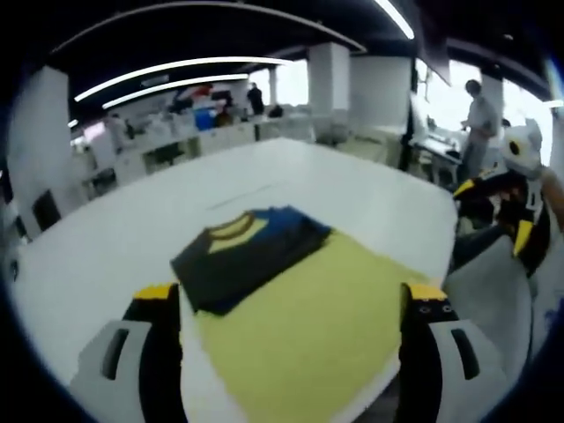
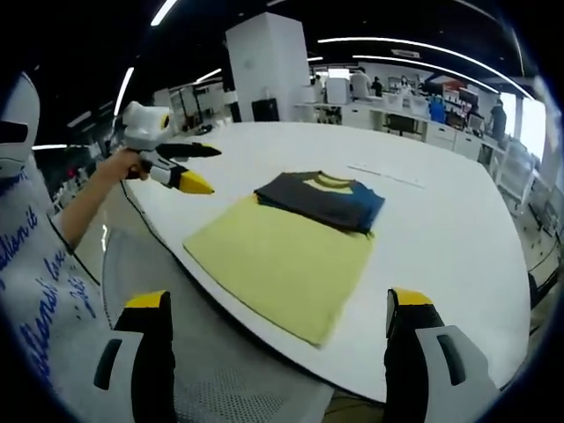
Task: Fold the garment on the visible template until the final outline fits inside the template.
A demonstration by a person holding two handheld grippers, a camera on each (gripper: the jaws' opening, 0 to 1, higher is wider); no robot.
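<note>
- My left gripper [image 2: 181, 167] shows at the left of the right gripper view, held out over the table's near edge by my hand [image 2: 123, 165]; my forearm reaches back to a white printed sleeve [image 2: 35, 264]. Its yellow-tipped jaws stand apart and hold nothing.
- In its own view, the left gripper [image 1: 291, 304] has its jaws spread wide at the bottom, nothing between them, hanging above the near end of the yellow template [image 1: 313, 326].
- My right gripper [image 2: 278, 313] likewise has its jaws wide apart and empty, raised off the near table edge over a mesh chair back [image 2: 220, 379].
- The folded garment [image 1: 251, 251], dark with a yellow collar and a blue part, lies on the white table [image 1: 115, 229] across the template's far end, partly overhanging its edge.
- The left gripper view alone shows my right gripper [image 1: 515, 189] from outside, raised at the right past the table edge, and a person [image 1: 480, 119] standing by the windows.
- The right gripper view alone shows the whole template outline, a white pillar [image 2: 269, 62], and people at far desks [image 2: 414, 110].
</note>
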